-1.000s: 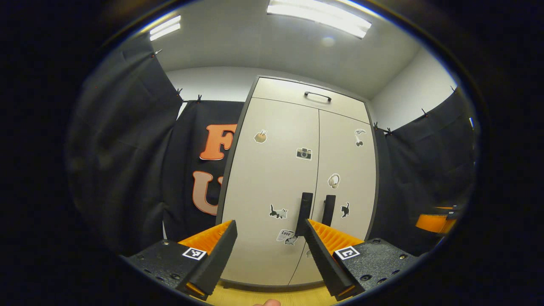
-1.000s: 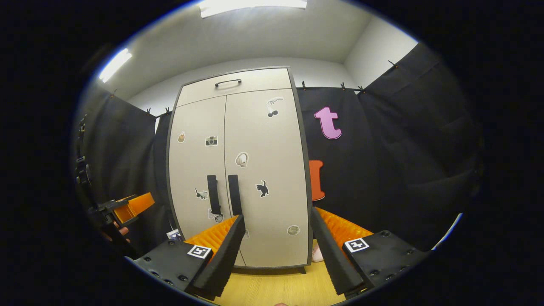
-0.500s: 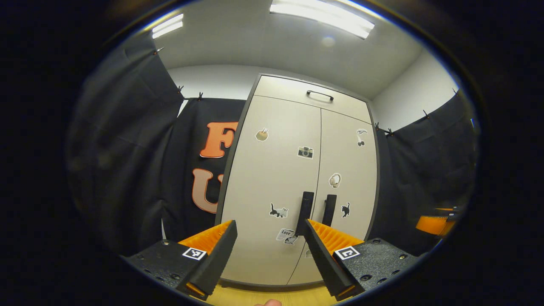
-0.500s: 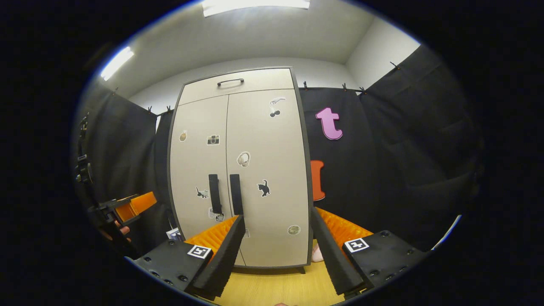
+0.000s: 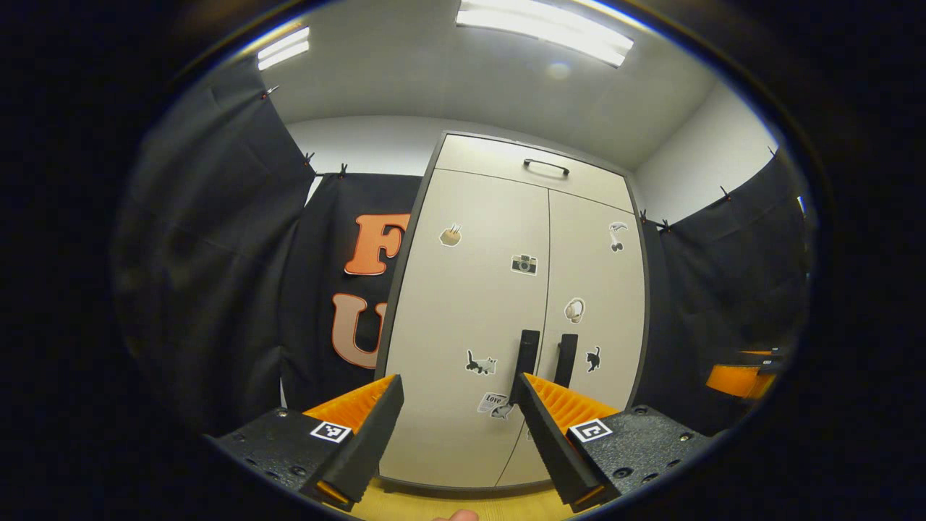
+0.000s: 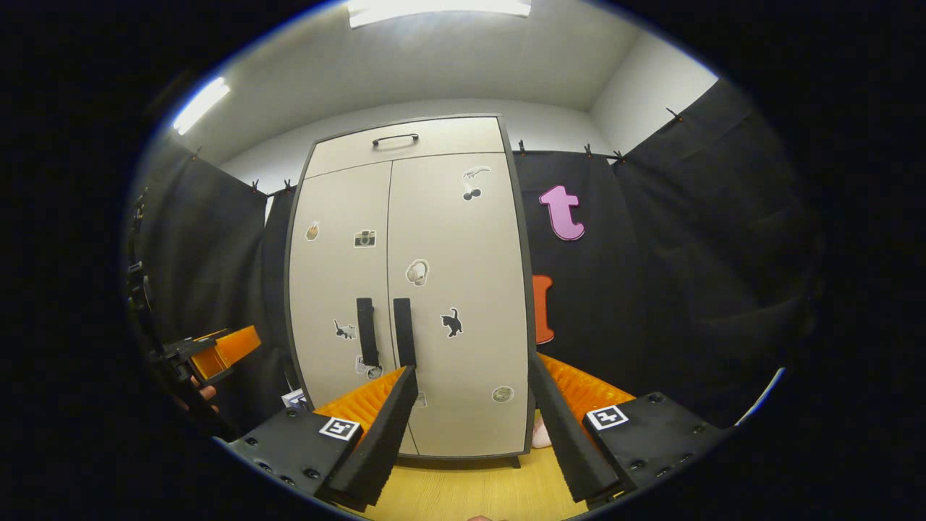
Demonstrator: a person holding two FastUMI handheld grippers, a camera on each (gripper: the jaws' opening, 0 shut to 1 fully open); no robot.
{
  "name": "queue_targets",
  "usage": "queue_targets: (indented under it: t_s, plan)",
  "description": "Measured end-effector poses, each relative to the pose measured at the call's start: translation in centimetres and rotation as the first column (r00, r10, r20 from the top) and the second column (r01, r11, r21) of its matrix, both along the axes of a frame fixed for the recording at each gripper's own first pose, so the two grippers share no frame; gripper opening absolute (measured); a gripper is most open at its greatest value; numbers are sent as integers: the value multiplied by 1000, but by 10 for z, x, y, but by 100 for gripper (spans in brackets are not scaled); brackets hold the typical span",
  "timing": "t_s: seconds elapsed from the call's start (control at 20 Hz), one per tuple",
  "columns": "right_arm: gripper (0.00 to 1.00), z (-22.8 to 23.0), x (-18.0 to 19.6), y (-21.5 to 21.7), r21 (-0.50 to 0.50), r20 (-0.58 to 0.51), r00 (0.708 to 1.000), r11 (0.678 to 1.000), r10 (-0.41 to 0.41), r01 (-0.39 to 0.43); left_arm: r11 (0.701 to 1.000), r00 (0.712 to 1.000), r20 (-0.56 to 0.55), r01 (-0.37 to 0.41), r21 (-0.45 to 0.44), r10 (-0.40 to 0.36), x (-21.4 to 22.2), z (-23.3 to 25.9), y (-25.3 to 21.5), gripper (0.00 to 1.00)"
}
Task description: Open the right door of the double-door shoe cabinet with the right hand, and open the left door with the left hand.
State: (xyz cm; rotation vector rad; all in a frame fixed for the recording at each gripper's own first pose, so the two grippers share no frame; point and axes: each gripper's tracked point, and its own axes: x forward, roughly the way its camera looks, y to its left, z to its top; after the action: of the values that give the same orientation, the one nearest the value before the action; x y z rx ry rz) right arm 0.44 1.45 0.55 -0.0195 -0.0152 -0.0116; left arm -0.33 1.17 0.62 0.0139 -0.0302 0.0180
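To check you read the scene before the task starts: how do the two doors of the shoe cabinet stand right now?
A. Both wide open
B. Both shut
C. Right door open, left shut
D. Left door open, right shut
B: in the right gripper view the left door and right door lie flush, meeting at one thin seam, their handles side by side.
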Motion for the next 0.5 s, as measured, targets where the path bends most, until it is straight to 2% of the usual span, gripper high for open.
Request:
queue_targets:
  t_s: [0.2,0.5]
  plan:
    - [98,5,23,17,-14,-19,999,999,36,-36,1000,1000,-12,-10,-17,10,-4,-6,6,92]
    - [98,14,81,79,-37,-25,985,984,172,-172,998,998,-18,-67,-14,67,-17,-4,33,94]
